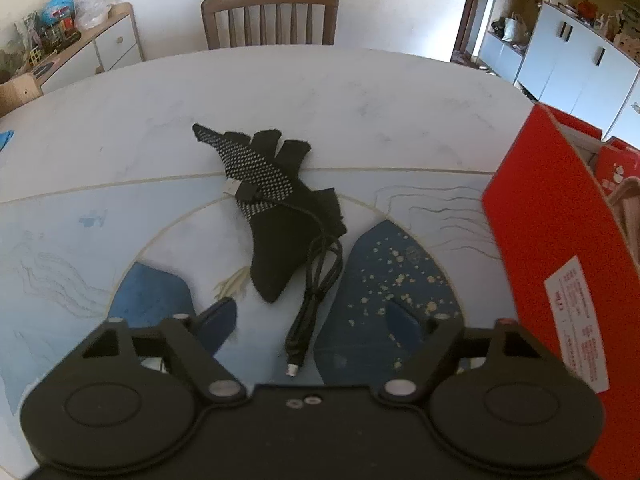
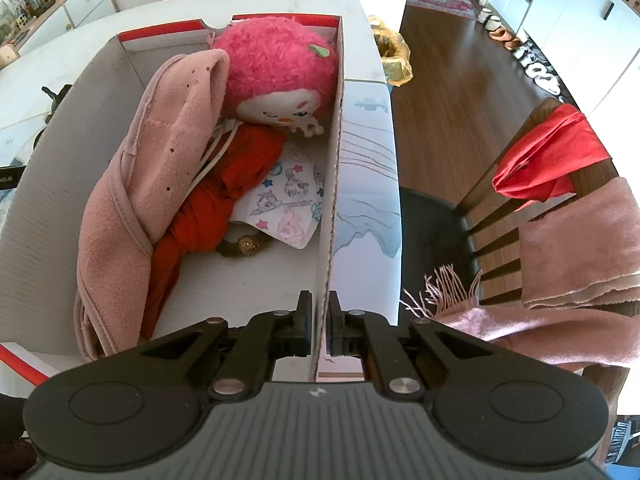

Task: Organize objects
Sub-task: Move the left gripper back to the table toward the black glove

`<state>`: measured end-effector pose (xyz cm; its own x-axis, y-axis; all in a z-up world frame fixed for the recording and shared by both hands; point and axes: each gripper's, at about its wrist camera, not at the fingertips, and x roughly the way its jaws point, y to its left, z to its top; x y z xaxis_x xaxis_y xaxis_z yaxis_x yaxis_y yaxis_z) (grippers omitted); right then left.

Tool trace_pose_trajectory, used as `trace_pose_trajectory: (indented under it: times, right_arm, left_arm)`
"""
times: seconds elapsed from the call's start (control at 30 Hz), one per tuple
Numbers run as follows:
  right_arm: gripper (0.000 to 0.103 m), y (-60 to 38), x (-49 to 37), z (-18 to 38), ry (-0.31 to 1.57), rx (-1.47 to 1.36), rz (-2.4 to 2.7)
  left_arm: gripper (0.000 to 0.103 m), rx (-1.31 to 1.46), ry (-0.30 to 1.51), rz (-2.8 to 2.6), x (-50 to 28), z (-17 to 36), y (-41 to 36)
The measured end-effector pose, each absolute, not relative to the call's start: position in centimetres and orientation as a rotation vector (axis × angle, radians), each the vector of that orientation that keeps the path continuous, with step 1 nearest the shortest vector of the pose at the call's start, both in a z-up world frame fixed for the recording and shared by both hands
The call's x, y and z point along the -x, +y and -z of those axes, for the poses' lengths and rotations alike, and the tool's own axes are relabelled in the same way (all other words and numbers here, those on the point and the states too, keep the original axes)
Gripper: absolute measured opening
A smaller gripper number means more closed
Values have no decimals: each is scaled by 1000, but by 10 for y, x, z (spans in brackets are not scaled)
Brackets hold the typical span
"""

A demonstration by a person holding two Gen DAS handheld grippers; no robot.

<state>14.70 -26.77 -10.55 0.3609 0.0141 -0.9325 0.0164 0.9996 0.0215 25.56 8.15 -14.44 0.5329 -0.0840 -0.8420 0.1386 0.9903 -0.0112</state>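
A black glove [image 1: 264, 184] with a dotted palm lies on the patterned table [image 1: 120, 128]. A black USB cable [image 1: 320, 264] runs across it toward me. My left gripper [image 1: 312, 320] hangs low over the table, open, with the cable's near plug between its fingers [image 1: 218, 320] but untouched. The red cardboard box [image 1: 560, 240] stands to its right. My right gripper [image 2: 320, 320] is shut on the box's right wall [image 2: 332, 184]. Inside the box lie a pink plush doll [image 2: 280, 68], a pink cloth [image 2: 160, 160], a red cloth [image 2: 224, 200] and a printed packet [image 2: 288, 196].
A wooden chair [image 1: 270, 14] stands behind the far table edge and a cluttered sideboard [image 1: 80, 48] at the back left. Right of the table, another chair [image 2: 520, 220] carries a red cloth [image 2: 552, 152] and a fringed pink scarf [image 2: 580, 248]. White cabinets [image 1: 580, 64] line the right wall.
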Motion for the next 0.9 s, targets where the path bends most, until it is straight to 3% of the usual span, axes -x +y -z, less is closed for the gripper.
trace_pose_trajectory:
  times: [0.17,0.43,0.57,0.77,0.9]
  right_arm:
    - [6,-267,-147,105,1203,-28,1]
    - [6,-267,-148,105,1202,-25,-1]
    - [6,-267,-148,105,1202,-24,-2]
    - [6,-266,-149,105,1201,-22,-2]
    - [6,-266,-150,106,1197,-23,-6]
  left_arm:
    - [65,-50,1008,133,-256,148,83]
    - [37,-59,1020,126,-255,152,79]
    - [33,-79,1020,128,-255,152,76]
    - [9,-95,1029,132,-259,151,73]
    - [5,-118,1026,140,-258,150,70]
